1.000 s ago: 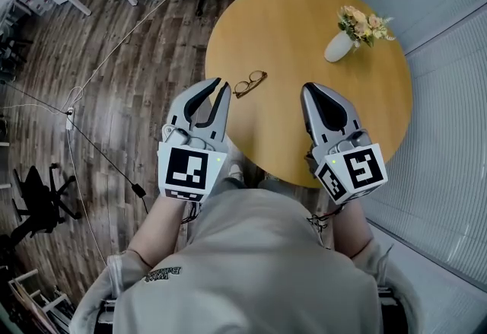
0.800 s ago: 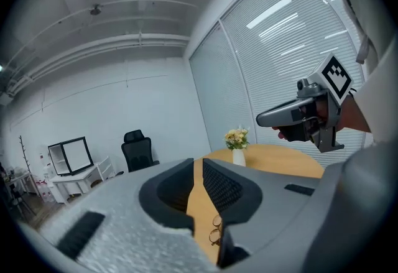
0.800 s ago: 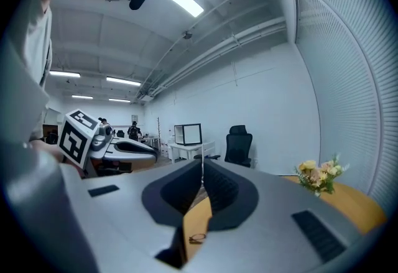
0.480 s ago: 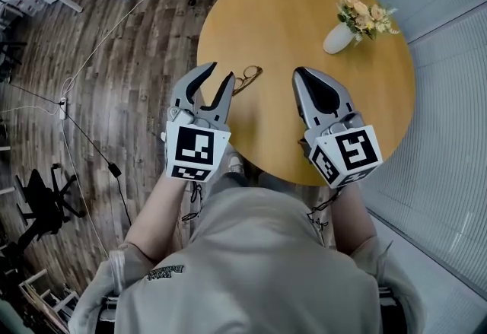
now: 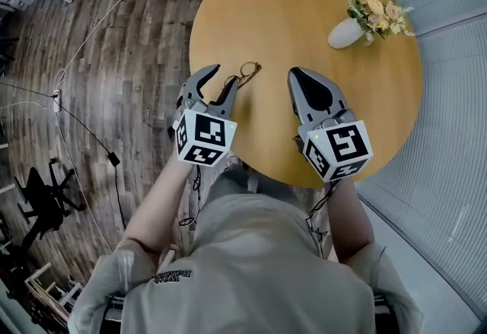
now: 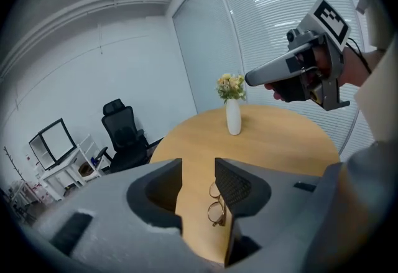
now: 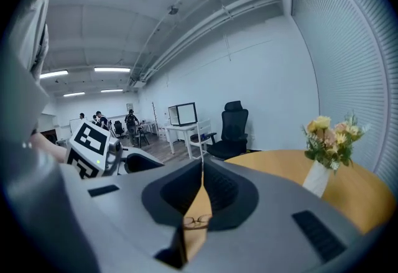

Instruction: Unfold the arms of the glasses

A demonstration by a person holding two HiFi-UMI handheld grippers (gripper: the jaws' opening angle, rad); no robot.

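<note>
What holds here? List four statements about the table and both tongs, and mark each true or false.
1. The glasses lie on the round table, near its edge. True.
2. The left tongs are clamped on the glasses. False: their jaws stand apart and are opening, with nothing pressed between them; the glasses lie on the table just ahead of the tips.
3. The right tongs have their jaws together and hold nothing. True.
4. The vase of flowers lies tipped over between the two tongs. False: it stands upright on the far side of the table, beyond the right tongs.
</note>
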